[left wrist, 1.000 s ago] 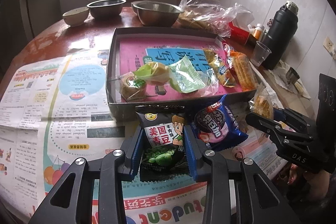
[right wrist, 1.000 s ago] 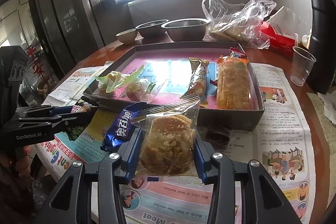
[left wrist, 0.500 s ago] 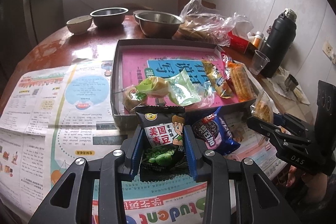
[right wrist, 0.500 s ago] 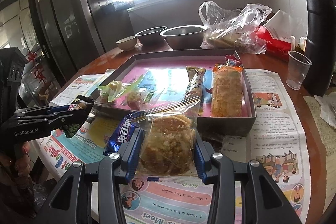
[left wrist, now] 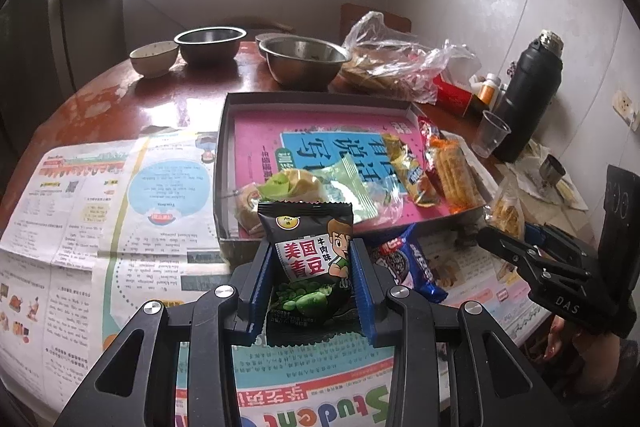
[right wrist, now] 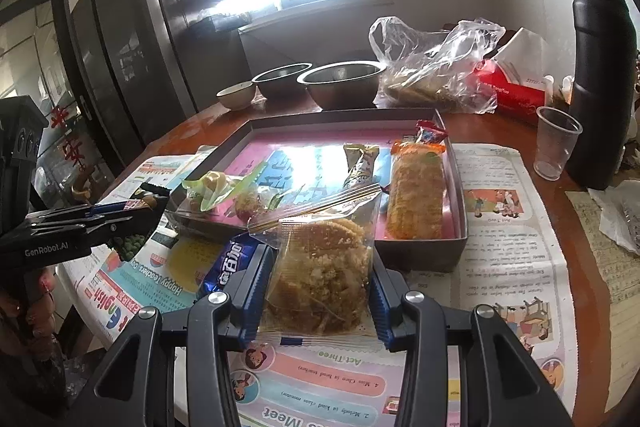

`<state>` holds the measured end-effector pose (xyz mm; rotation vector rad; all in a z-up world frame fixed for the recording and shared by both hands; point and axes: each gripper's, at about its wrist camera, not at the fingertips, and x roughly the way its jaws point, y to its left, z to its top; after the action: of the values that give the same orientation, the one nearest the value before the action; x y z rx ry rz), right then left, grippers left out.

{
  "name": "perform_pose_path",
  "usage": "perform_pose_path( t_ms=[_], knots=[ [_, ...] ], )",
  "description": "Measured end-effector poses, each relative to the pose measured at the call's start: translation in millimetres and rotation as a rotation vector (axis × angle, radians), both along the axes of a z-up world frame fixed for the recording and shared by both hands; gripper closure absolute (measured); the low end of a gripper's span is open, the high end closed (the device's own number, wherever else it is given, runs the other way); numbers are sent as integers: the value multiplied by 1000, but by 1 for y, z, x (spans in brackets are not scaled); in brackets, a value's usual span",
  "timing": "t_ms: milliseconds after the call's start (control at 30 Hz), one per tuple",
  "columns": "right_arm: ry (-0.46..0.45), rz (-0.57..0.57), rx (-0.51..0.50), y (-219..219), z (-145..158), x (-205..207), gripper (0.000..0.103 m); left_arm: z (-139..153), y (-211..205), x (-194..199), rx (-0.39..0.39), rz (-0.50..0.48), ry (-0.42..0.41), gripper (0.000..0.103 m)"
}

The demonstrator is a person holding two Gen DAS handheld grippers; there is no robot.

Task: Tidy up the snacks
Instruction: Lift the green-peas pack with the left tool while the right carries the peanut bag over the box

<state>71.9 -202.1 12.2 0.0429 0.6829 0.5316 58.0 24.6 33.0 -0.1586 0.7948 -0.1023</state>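
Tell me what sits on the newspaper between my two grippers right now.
A blue cookie packet lies between left gripper and right gripper, seen in both wrist views.

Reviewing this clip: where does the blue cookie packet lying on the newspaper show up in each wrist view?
Left wrist view: blue cookie packet lies lower right of centre on the newspaper, just right of the left claw and its green pea packet.
Right wrist view: blue cookie packet sits lower left of centre, partly hidden behind the right claw.
Shared landmark: the grey tray directly behind it.
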Motion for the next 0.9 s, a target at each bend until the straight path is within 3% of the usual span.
perform_pose_path(
  t_ms=[433, 900],
  knots=[
    [-23, -26, 7, -5, 11, 5, 58, 5, 7, 11, -11, 20, -23, 65],
    [-39, -56, 31, -8, 21, 16, 58, -15, 1, 39, -7, 10, 15, 65]
  ],
)
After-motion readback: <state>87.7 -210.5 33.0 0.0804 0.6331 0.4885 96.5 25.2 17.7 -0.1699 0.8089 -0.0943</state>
